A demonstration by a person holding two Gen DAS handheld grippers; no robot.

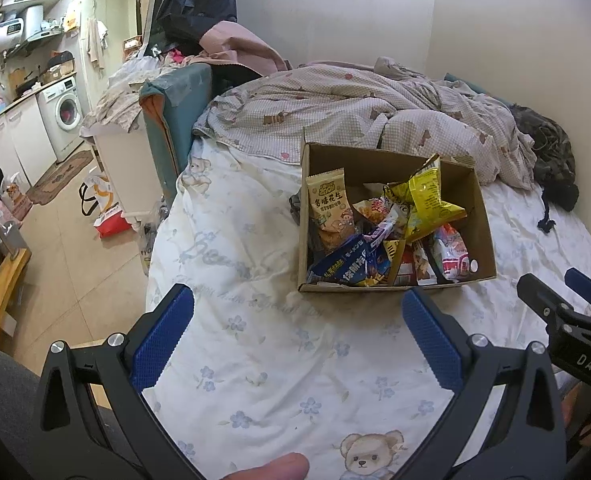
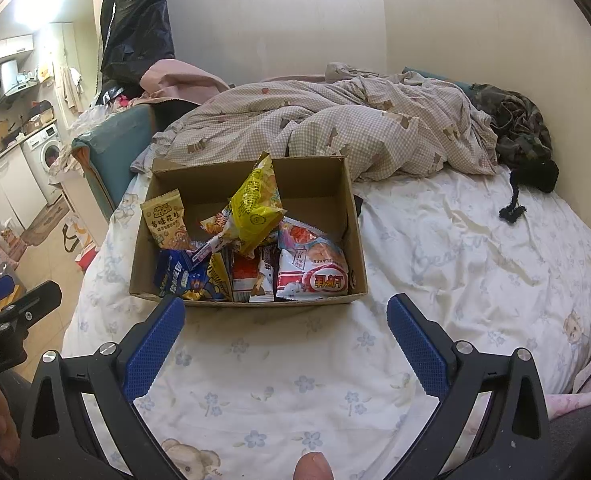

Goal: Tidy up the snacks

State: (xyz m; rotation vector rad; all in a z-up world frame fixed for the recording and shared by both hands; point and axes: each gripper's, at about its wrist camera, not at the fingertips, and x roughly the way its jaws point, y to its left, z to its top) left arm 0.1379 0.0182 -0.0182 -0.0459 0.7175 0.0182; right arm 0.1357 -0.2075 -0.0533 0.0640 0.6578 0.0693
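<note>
An open cardboard box (image 1: 483, 216) (image 2: 315, 184) sits on the bed and holds several snack packets. A yellow packet (image 1: 431, 200) (image 2: 257, 208) stands on top of the pile. A tan peanut packet (image 1: 329, 204) (image 2: 167, 220) leans at the box's left side. A blue packet (image 1: 347, 264) (image 2: 183, 276) and a red-and-white packet (image 1: 451, 254) (image 2: 315, 276) lie at the front. My left gripper (image 1: 297, 304) is open and empty, just in front of the box. My right gripper (image 2: 285, 312) is open and empty, close to the box's front wall; it also shows in the left wrist view (image 1: 555, 292).
The bed has a white floral sheet (image 1: 255, 360) (image 2: 455, 248). A crumpled checked duvet (image 1: 355, 108) (image 2: 335, 120) lies behind the box. A dark garment (image 2: 523, 140) lies by the wall at the right. A teal headboard (image 1: 175, 120) and tiled floor lie to the left.
</note>
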